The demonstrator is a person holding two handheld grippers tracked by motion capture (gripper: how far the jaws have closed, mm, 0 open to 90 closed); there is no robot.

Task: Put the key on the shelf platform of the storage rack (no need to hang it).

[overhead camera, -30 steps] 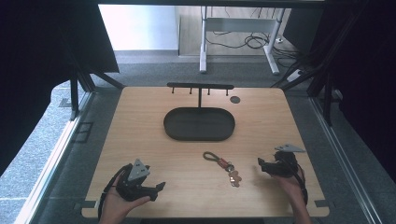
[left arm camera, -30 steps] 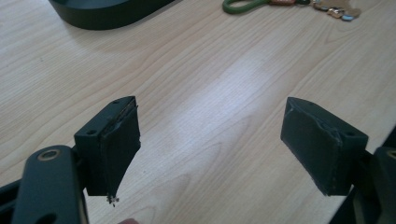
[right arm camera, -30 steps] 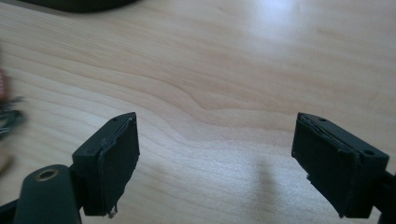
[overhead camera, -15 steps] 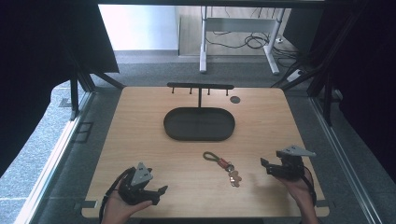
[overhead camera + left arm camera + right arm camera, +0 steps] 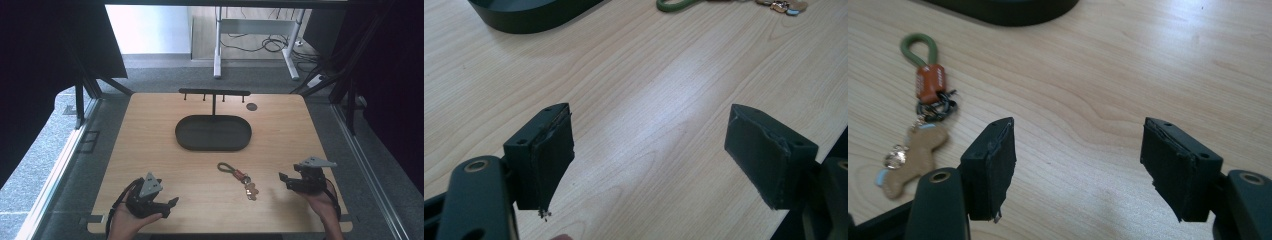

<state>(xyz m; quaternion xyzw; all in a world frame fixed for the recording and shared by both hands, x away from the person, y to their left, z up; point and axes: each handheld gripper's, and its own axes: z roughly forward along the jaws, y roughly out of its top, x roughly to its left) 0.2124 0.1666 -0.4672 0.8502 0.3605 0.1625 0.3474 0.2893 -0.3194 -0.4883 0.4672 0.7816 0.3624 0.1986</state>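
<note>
The keychain (image 5: pixel 239 177) lay flat on the table (image 5: pixel 150 135), near the front edge, between the two grippers and nearer the right one. Its green loop (image 5: pixel 919 45) pointed toward the dark oval tray (image 5: pixel 213 133), with the hook rack (image 5: pixel 214 93) behind it. The right gripper (image 5: pixel 286 181) hovered just beside the charm end; its jaws had just been closing a little, yet stood apart with nothing between them. The left gripper (image 5: pixel 171 204) rested at the table's near left corner, jaws wide and empty.

The step in hand was judged to be the approach for pickup. Recommended practice: centre the jaws over the orange tag (image 5: pixel 930 82), descend until the pads (image 5: pixel 993 165) almost met the wood, then close firmly. The flat charm (image 5: pixel 913 155) looked thin and likely to slip.
</note>
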